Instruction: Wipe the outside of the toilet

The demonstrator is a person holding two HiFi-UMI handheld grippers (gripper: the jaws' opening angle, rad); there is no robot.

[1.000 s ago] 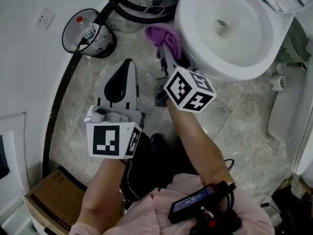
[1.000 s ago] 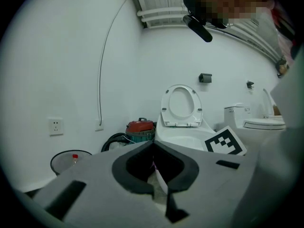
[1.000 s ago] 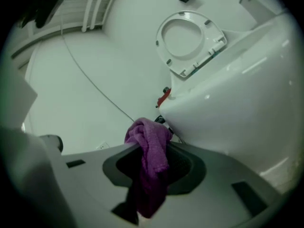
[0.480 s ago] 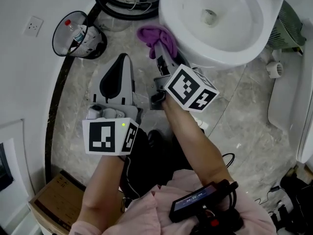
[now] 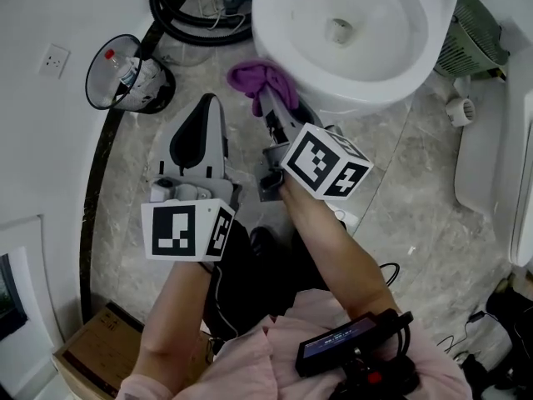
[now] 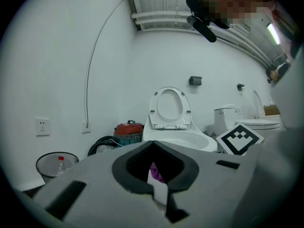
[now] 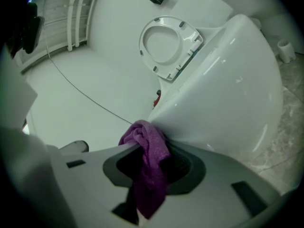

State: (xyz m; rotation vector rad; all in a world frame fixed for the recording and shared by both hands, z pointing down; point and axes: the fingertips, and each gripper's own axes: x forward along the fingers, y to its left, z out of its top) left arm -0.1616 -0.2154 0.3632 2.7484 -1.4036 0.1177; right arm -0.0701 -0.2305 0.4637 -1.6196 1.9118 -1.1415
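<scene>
R gripper [image 5: 271,100] clamped on purple cloth [image 5: 256,79], upper centre of head view; cloth touches toilet [image 5: 398,67] bowl's outer wall. L gripper [image 5: 208,103], centre-left, jaws together w/ nothing btwn, clear of toilet.

My right gripper [image 5: 269,100] has dragged the purple cloth [image 5: 261,80] a little along the toilet [image 5: 281,50] bowl's outside, toward me.
</scene>
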